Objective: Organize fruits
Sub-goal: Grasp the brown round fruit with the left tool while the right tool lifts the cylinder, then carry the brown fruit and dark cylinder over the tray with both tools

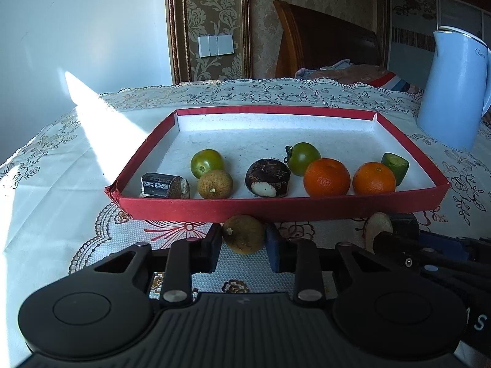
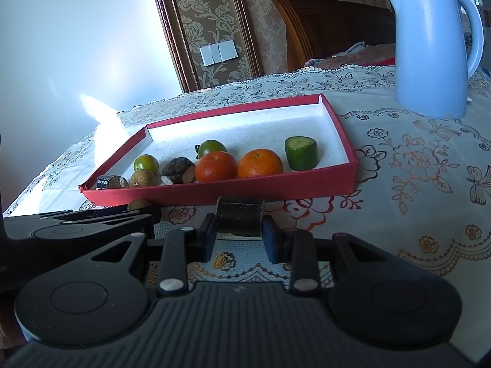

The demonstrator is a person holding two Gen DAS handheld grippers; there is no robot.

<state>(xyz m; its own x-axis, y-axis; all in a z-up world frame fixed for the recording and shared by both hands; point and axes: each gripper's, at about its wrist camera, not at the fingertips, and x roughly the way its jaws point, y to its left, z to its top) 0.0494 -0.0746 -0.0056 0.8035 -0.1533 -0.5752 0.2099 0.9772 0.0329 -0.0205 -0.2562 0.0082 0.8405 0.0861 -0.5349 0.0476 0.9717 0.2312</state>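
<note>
A red-rimmed tray (image 1: 276, 210) (image 2: 214, 193) with a white floor lies on the tablecloth. In a row near its front wall lie a dark cane piece (image 1: 164, 186), two green tomatoes (image 1: 206, 162), a brown round fruit (image 1: 214, 184), a dark peeled bulb (image 1: 268, 178), two oranges (image 1: 326, 177) and a cucumber chunk (image 2: 301, 152). Just before the tray, my left gripper (image 1: 244, 245) is shut on a second brown round fruit (image 1: 244, 233). My right gripper (image 2: 239, 234) is shut on another dark cane piece (image 2: 240, 214), also in front of the tray.
A pale blue electric kettle (image 1: 454, 92) (image 2: 429, 46) stands on the table to the right of and behind the tray. The flowered lace tablecloth (image 2: 414, 168) covers the table. Behind it are a wooden headboard (image 1: 322, 40) and a papered wall.
</note>
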